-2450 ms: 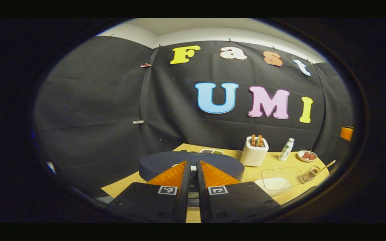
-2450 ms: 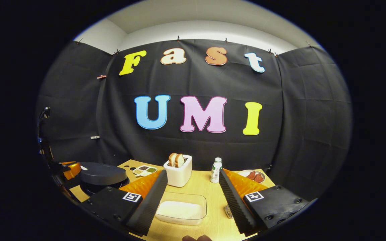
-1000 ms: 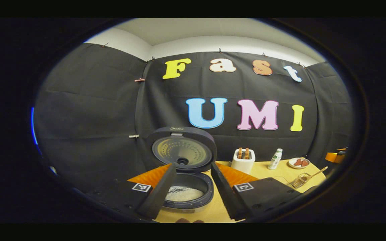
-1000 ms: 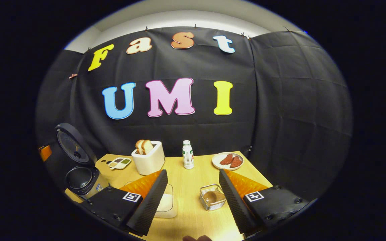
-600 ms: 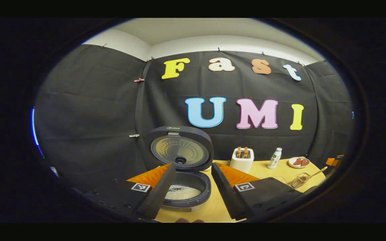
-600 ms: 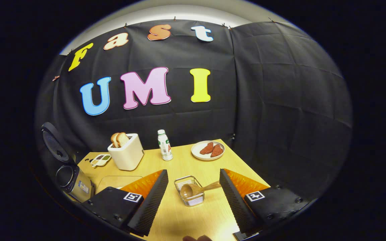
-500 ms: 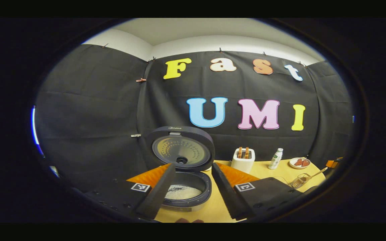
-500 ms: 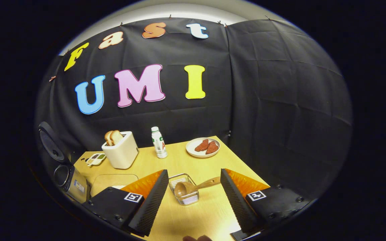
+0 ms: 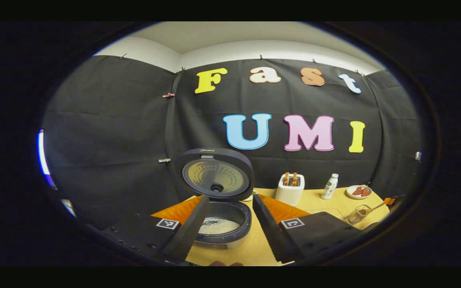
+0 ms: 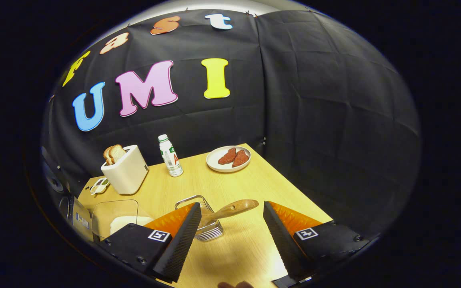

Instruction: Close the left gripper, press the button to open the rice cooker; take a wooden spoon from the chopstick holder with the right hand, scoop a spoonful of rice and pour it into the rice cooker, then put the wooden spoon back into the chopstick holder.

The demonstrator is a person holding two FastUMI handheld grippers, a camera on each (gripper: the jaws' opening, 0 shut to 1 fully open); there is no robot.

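Observation:
The dark rice cooker [image 9: 222, 236] stands with its lid [image 9: 214, 174] raised, and white rice shows in its pot. My left gripper [image 9: 230, 197] is open just in front of it, one finger on each side of the pot, touching nothing. The wire chopstick holder [image 10: 206, 228] stands on the table with the wooden spoon [image 10: 234, 209] leaning in it, handle pointing right. My right gripper [image 10: 231, 205] is open, and the spoon's handle lies between its fingertips without touching them. A clear container of rice [image 10: 114, 218] sits left of the holder. Far right in the left gripper view stand the holder [image 9: 356, 215] and the spoon [image 9: 376, 207].
On the wooden table [image 10: 250, 180] stand a white toaster [image 10: 124, 170] with bread, a small bottle [image 10: 170, 156], a plate of red pieces [image 10: 228, 158] and a small divided dish [image 10: 99, 185]. The table's right edge lies close to the holder. Black cloth walls the back and right.
The cooker lid, down 2.5 s ago, is up and my left gripper has opened. My right gripper swung right and down, so the spoon's handle now lies between its fingers.

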